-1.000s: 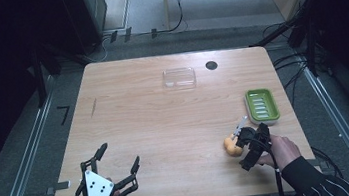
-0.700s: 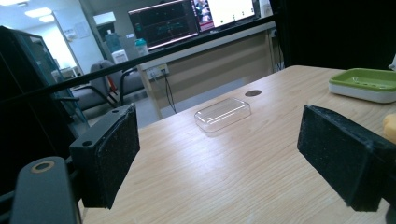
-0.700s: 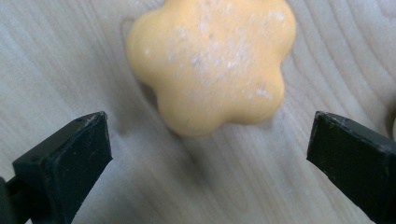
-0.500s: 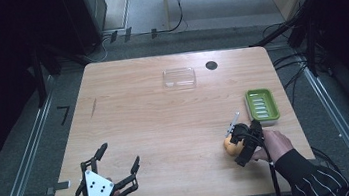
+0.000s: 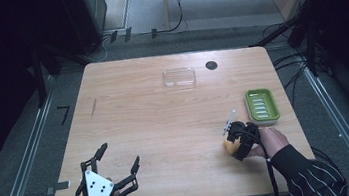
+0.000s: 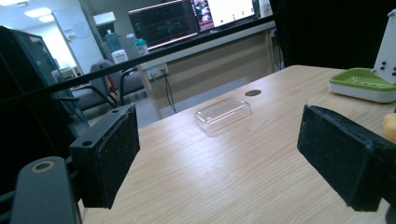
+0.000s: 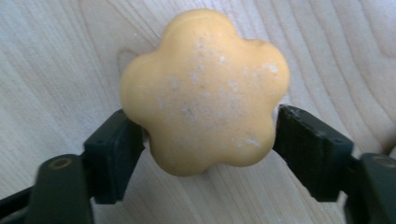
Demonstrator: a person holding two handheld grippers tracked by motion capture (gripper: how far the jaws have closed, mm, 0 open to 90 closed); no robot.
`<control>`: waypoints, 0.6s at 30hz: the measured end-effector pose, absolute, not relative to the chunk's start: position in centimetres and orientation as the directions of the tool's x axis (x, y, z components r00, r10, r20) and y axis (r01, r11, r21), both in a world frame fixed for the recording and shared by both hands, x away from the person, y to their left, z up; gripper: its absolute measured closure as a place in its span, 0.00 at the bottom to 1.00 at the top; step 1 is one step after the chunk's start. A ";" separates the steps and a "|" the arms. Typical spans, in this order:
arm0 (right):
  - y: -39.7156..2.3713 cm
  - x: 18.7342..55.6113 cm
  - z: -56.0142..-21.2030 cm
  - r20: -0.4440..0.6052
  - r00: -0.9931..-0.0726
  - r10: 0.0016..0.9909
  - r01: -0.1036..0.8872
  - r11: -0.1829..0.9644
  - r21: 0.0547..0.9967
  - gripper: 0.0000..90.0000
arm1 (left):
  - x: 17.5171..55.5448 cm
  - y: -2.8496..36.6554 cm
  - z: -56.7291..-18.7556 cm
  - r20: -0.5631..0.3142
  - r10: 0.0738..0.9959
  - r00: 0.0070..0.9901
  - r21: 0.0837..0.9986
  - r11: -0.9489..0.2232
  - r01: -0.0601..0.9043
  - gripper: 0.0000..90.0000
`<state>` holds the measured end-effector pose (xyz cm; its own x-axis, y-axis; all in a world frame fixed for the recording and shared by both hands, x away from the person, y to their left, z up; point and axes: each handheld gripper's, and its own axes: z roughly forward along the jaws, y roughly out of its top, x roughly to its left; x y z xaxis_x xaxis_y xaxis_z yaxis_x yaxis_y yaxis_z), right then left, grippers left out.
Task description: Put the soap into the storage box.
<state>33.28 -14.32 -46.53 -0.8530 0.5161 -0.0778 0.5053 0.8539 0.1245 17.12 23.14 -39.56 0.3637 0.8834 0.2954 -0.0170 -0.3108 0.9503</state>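
A yellow flower-shaped soap (image 7: 205,88) lies on the wooden table (image 5: 155,125) near its front right. My right gripper (image 7: 208,140) has one black jaw pressed against each side of it. From the high view, that gripper (image 5: 237,142) covers most of the soap (image 5: 228,147), and a hand in a striped sleeve holds it. My left gripper (image 5: 119,153) rests at the table's front left corner, jaws spread wide. Between its pads (image 6: 109,154) there is only bare table.
A green soap dish (image 5: 261,105) sits just beyond the right gripper, near the table's right edge. A clear plastic lid (image 5: 179,77) lies at the back centre, beside a small black hole (image 5: 211,65). The dish (image 6: 359,84) and lid (image 6: 222,113) are both far from the left gripper.
My right gripper has moved a little left and forward onto the soap, and its jaws now hold it. The left gripper has stayed still.
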 end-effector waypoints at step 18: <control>-14.1 33.2 -46.4 -0.070 -0.837 0.543 0.532 0.837 0.131 0.45 | 17.1 23.2 -39.6 0.295 0.884 0.364 0.950 -0.310 -0.017 0.14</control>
